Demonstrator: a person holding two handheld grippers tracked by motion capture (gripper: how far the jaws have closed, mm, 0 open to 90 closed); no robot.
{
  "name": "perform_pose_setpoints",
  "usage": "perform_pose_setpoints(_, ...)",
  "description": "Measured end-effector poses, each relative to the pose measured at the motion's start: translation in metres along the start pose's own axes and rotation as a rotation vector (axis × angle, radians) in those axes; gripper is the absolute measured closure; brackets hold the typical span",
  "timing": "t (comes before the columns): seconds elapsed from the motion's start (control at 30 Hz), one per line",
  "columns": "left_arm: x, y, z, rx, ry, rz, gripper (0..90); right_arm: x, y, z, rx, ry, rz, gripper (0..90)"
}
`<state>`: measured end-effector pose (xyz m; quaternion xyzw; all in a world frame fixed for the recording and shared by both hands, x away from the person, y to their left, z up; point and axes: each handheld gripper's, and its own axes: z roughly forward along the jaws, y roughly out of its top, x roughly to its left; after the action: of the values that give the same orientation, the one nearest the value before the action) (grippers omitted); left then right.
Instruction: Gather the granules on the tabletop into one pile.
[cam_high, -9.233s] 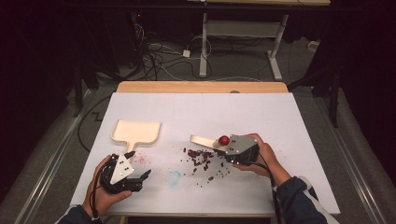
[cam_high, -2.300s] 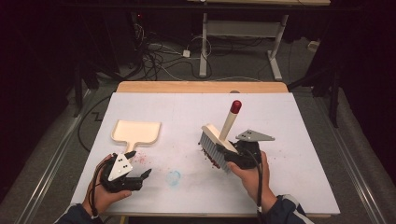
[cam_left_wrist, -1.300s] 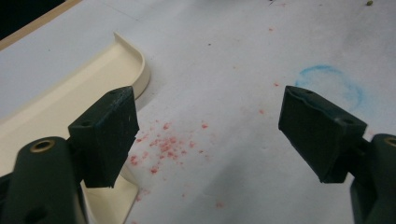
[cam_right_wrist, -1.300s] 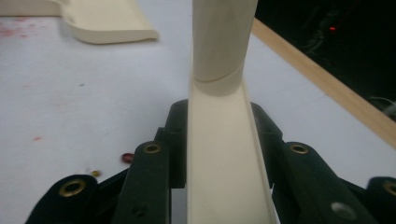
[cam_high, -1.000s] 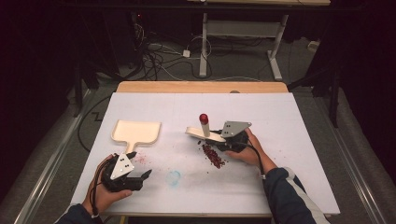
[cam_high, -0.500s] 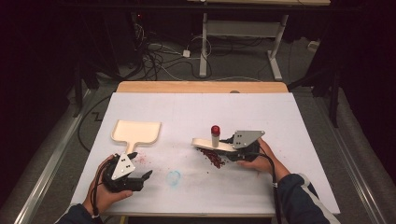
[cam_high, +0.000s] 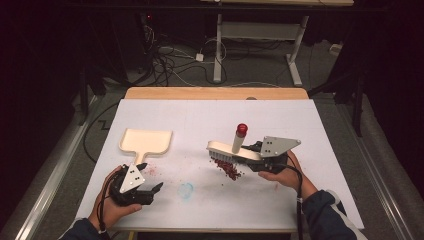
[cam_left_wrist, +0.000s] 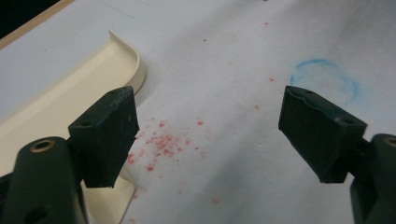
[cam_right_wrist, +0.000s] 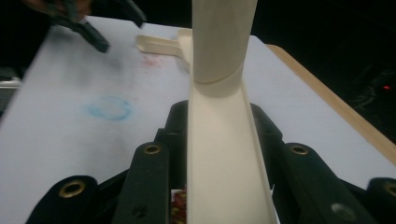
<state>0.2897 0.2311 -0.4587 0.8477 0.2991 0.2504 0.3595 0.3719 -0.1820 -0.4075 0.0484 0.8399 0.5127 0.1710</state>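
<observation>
From the blue ring (cam_high: 186, 190) outward: white table (cam_high: 210, 120) lies bare up to its near edge and far wooden edge. My left gripper (cam_high: 150, 191), jaws wide apart on nothing, rests left of the ring, the dustpan (cam_high: 146, 141) beyond. Right of the ring, my right gripper (cam_high: 250, 156) clamps the brush (cam_high: 234, 151) over the red crumbs (cam_high: 227, 169).

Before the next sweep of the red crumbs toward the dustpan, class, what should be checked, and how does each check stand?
1. Right gripper clamped on the brush: ok, jaws shut on its back.
2. Bristles over the red crumbs: ok, pile lies right under them.
3. Left gripper holding the dustpan: not ok, jaws open, nothing between them.
4. Dustpan mouth facing the crumbs: not ok, it faces the far side.
5. Bristles touching the table: cannot tell.
</observation>
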Motion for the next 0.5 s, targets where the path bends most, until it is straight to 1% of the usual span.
perform_pose_setpoints(0.1, 0.000, 0.000, -0.001, 0.000, 0.002, 0.003, 19.2, 0.015, 0.006, -0.004, 0.018, 0.049, 0.003, 67.5)
perform_pose_setpoints(0.13, 0.000, 0.000, -0.001, -0.001, 0.002, 0.002, 19.2, 0.019, 0.006, -0.004, 0.024, 0.081, 0.009, 67.5)
perform_pose_setpoints(0.23, 0.000, 0.000, -0.001, -0.002, 0.002, 0.004, 19.2, 0.032, 0.003, -0.002, 0.051, 0.143, 0.032, 67.5)
perform_pose_setpoints(0.3, 0.000, 0.000, -0.001, -0.003, 0.002, 0.003, 19.2, 0.038, -0.001, 0.001, 0.081, 0.188, 0.028, 67.5)
perform_pose_setpoints(0.37, -0.001, 0.000, -0.001, -0.003, -0.001, 0.006, 19.3, 0.042, -0.005, 0.006, 0.103, 0.208, 0.030, 67.5)
perform_pose_setpoints(0.43, -0.001, 0.000, -0.001, -0.001, -0.003, 0.008, 19.3, 0.043, -0.010, 0.012, 0.131, 0.214, 0.037, 67.5)
perform_pose_setpoints(0.5, -0.001, 0.000, 0.000, 0.000, -0.007, 0.010, 19.3, 0.039, -0.017, 0.017, 0.127, 0.212, 0.061, 67.6)
